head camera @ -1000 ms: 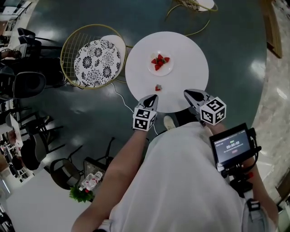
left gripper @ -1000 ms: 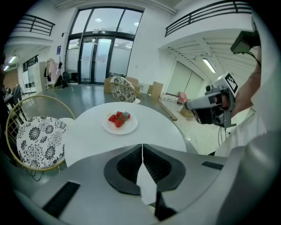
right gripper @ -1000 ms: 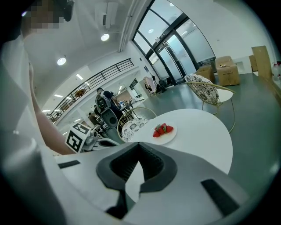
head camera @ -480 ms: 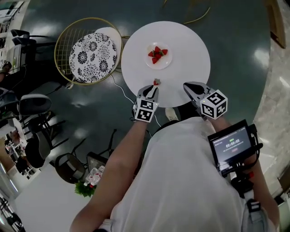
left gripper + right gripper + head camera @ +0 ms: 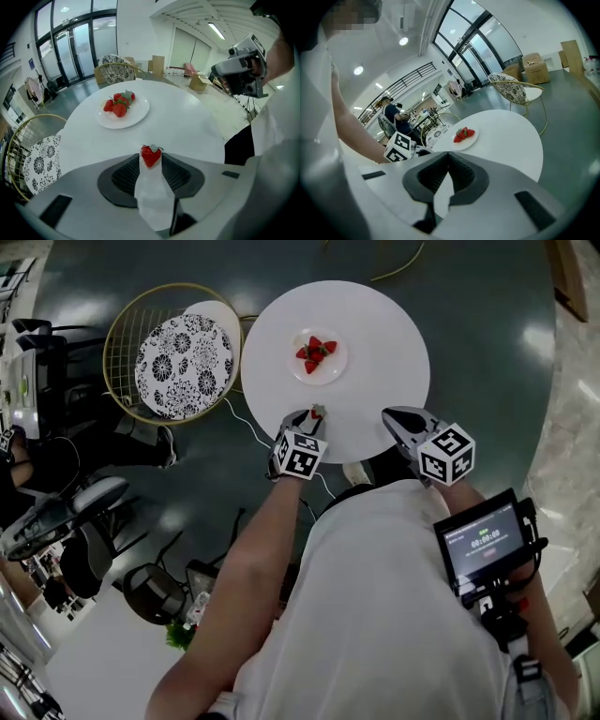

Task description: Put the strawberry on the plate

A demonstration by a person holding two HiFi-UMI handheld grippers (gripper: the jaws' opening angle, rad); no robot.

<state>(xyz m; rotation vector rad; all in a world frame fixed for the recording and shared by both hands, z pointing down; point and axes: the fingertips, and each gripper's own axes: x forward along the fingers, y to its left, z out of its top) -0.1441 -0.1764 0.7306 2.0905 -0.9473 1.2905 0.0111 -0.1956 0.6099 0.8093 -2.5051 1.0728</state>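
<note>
The strawberry (image 5: pixel 151 155) is seen on the table (image 5: pixel 394 334) near its near edge, right at the tips of the left gripper (image 5: pixel 306 418). It sits in the gap between the 2 jaws, at their far end. Its leafy cap is turned away from the gripper, toward the plate (image 5: pixel 140 114), and its point is turned back along the jaws. Its long axis is therefore judged to run roughly in line with the gripper's reach.

The plate is found straight ahead, further across the table and slightly to the left, well apart from the strawberry. Other strawberries (image 5: pixel 119 104) are already piled on it.

The left gripper's jaws are opening, with the strawberry between them. No firm squeeze on the fruit can be made out, so it is taken as not yet gripped.

The right gripper (image 5: pixel 449 157) is held off to the right at the table's edge, its jaws closed tip to tip on nothing. The left is clearly the nearer tool. A closing of its jaws and a short carry forward would be called for.
</note>
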